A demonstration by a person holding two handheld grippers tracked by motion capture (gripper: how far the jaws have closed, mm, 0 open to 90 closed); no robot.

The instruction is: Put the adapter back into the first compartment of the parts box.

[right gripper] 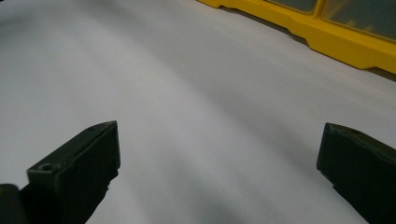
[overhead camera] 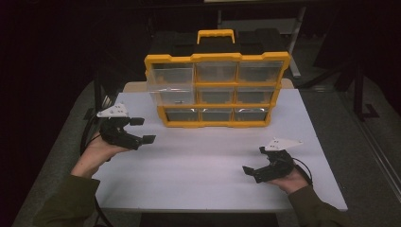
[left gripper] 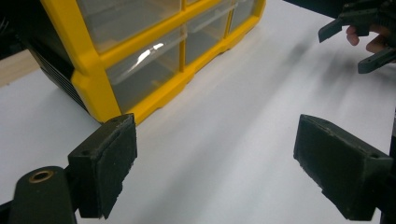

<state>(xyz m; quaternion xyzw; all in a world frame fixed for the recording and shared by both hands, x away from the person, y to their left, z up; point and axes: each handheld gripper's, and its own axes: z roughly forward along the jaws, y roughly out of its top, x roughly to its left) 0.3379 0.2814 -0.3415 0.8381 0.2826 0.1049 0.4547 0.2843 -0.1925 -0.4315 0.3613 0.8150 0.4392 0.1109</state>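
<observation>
White table (overhead camera: 213,165): a yellow drawer organizer (overhead camera: 216,90) stands at its far edge. Your left gripper (overhead camera: 142,130) and right gripper (overhead camera: 253,161) hover near the side edges, jaws wide, empty.

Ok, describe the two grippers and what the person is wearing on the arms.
Both the left gripper and right gripper are black, each with two flat rectangular jaws, a pale three-cornered plate on top and a black cable trailing off. The sleeves are olive green.
</observation>
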